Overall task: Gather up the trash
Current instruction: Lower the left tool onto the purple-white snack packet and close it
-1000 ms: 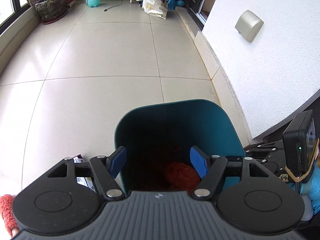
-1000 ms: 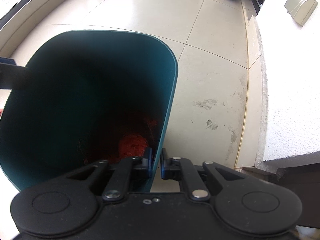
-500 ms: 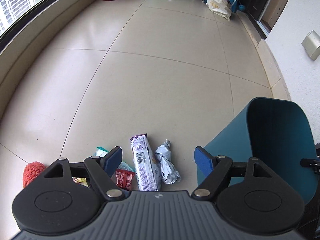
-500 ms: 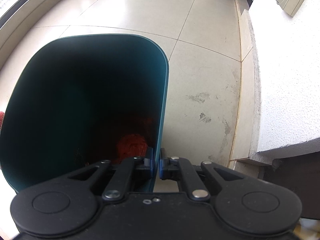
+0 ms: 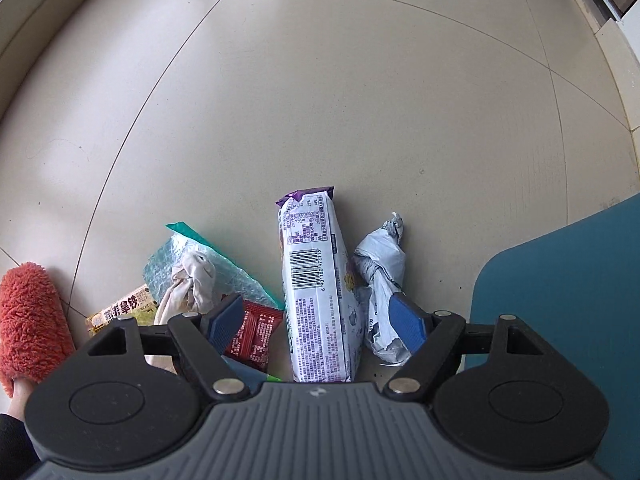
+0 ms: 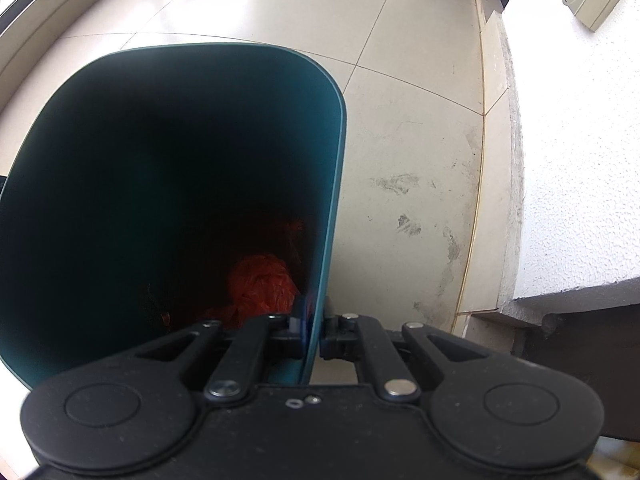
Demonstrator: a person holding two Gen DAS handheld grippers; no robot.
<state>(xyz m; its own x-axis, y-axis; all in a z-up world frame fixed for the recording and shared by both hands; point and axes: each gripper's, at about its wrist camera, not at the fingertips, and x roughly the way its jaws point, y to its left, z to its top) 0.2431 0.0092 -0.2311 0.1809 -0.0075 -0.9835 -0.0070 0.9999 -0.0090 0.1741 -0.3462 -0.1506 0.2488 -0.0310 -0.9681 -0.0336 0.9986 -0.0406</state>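
Observation:
My left gripper (image 5: 318, 322) is open and empty, low over trash on the floor. Its fingers straddle a purple-and-white snack packet (image 5: 316, 292). A small red wrapper (image 5: 254, 334) lies by the left finger, a crumpled white-grey bag (image 5: 380, 276) under the right finger. A clear green bag with a white tissue (image 5: 192, 276) and a yellow wrapper (image 5: 124, 310) lie further left. My right gripper (image 6: 314, 330) is shut on the right wall of the teal bin (image 6: 334, 184), whose edge also shows in the left wrist view (image 5: 560, 300). A red plastic bag (image 6: 262, 284) lies inside the bin.
A fuzzy red slipper on a foot (image 5: 28, 320) is at the far left. A white wall with a low step (image 6: 560, 160) runs close on the bin's right. Beige floor tiles (image 5: 320, 80) stretch ahead.
My left gripper swung from over the bin to the left and dropped down to the trash pile, staying open. My right gripper keeps its grip on the bin wall.

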